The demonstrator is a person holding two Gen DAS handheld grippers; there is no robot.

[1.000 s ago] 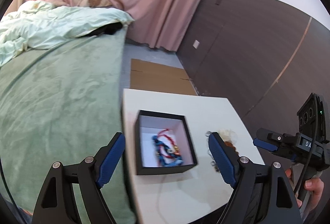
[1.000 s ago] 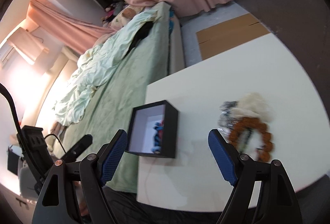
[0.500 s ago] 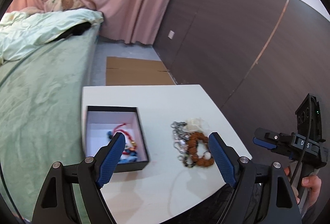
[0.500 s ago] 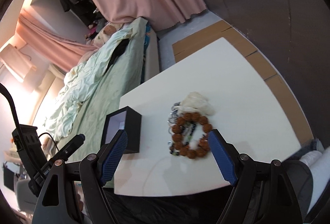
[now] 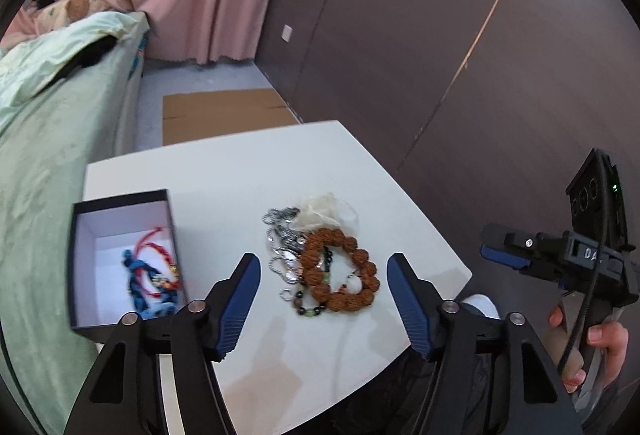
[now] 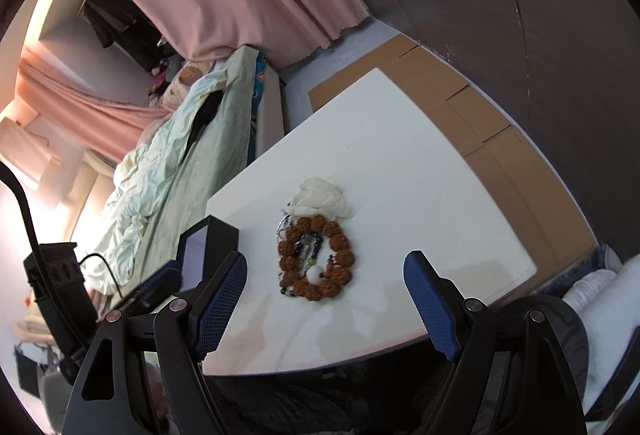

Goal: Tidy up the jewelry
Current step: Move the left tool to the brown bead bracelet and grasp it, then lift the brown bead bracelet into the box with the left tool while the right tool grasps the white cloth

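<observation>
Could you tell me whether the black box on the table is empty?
Not empty. The lidless black box already holds a blue cord piece and a red cord bracelet on its white floor.

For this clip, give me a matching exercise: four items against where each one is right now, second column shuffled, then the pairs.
Items
1. brown bead bracelet
2. red and blue cords
3. white pouch
4. silver chain

Places
A. inside the black box
B. far end of the pile
C. pile's box-facing edge
D. on the table, ahead of the open left gripper

Pairs: 1-D, 2-A, 3-B, 4-C
</observation>
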